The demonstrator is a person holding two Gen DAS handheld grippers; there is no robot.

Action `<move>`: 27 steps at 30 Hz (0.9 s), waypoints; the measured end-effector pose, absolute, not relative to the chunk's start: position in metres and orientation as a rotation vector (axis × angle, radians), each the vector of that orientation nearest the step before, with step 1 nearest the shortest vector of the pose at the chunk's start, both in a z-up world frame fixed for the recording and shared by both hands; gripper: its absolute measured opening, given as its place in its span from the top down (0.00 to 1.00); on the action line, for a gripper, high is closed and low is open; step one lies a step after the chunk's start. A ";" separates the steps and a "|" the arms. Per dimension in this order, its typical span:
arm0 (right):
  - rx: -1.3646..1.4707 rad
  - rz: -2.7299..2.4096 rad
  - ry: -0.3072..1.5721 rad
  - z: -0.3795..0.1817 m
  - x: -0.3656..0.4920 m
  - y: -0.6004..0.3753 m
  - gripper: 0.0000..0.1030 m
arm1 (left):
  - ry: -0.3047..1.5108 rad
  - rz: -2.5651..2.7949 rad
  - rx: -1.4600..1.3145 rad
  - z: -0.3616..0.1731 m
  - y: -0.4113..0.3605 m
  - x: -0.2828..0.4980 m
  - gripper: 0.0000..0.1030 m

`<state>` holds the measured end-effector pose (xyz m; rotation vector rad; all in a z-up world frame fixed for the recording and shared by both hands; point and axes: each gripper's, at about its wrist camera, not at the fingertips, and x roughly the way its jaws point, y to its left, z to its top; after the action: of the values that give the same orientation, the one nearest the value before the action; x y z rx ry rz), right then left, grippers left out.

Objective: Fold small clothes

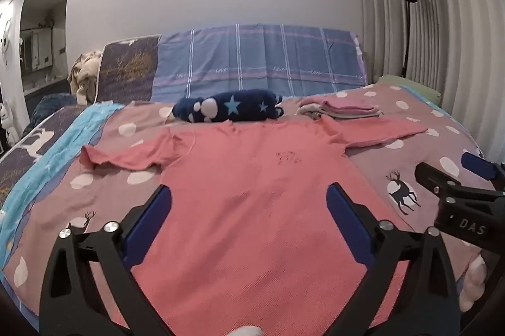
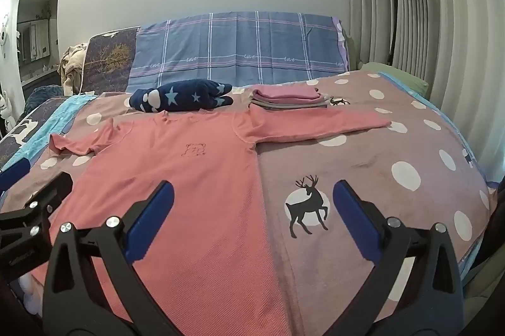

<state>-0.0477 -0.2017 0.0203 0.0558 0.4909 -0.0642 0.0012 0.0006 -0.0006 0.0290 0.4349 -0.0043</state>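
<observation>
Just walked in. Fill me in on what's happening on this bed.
A person with a gripper in each hand is set to fold a pink long-sleeved top, spread flat on the spotted bedcover. The left gripper and right gripper are both open and hold nothing. Beyond the top lie a navy starred garment and a stack of folded clothes.

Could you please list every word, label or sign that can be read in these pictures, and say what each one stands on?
"DAS": white letters on the black body of the right tongs, cut off at the picture's edge.
"love": pale cursive, repeated along a stripe of the blue plaid cloth at the head of the bed.
Small outline drawing on the chest of the pink shirt: no letters readable.
Embossed mark on the left tongs: too small to read.
</observation>
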 end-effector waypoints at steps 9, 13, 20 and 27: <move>0.049 -0.049 0.504 0.017 -0.047 -0.195 0.02 | 0.453 0.039 0.022 -0.005 0.009 0.006 0.06; 0.028 -0.010 0.520 0.015 -0.041 -0.180 0.02 | 0.439 0.060 0.024 -0.004 0.017 0.000 0.11; -0.022 0.063 0.506 0.018 -0.039 -0.142 0.02 | 0.415 0.134 0.015 0.000 0.045 -0.008 0.11; -0.056 0.091 0.512 0.019 -0.033 -0.118 0.02 | 0.455 0.147 -0.050 -0.011 0.070 -0.004 0.11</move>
<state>-0.0331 -0.1184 0.0194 -0.0559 0.5116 0.0910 -0.0040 0.0705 -0.0108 -0.0498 0.4550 0.1468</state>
